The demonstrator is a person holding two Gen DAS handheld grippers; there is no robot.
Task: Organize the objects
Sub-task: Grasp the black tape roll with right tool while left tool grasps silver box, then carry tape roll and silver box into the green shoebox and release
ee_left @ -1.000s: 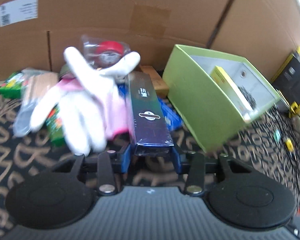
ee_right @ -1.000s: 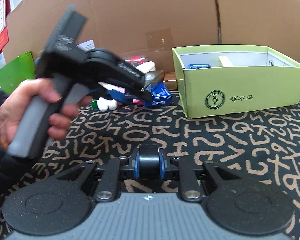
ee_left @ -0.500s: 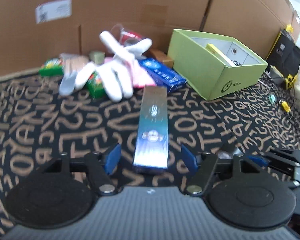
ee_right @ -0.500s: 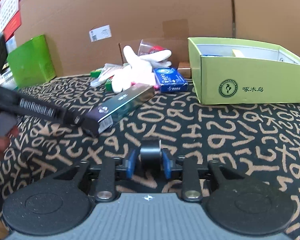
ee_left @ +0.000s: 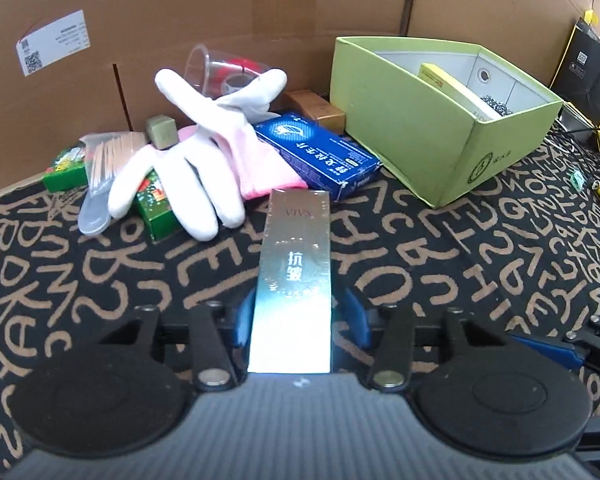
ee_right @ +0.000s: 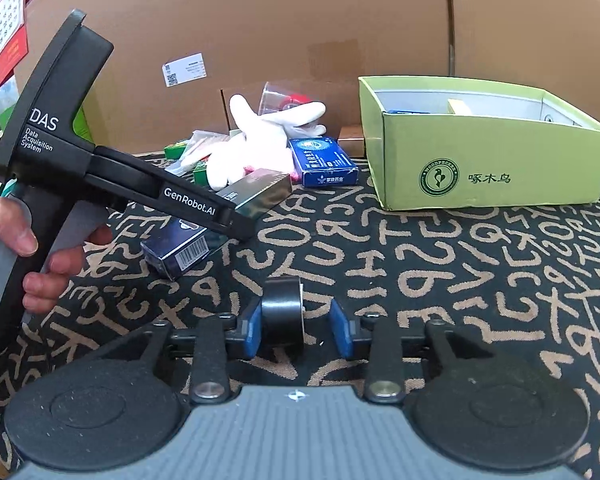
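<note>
The left gripper [ee_left: 296, 322] is pinching the long dark carton [ee_left: 296, 272]; the right gripper [ee_right: 296, 328], narrowly parted, is loosely straddling a black tape roll [ee_right: 282, 320]; keeping the carton level, I'd be steering it over the green box [ee_left: 432, 136] rim.

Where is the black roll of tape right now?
In the right wrist view the black tape roll stands on edge between the right gripper's blue fingers, touching the left pad, on the lettered mat before the green box.
</note>
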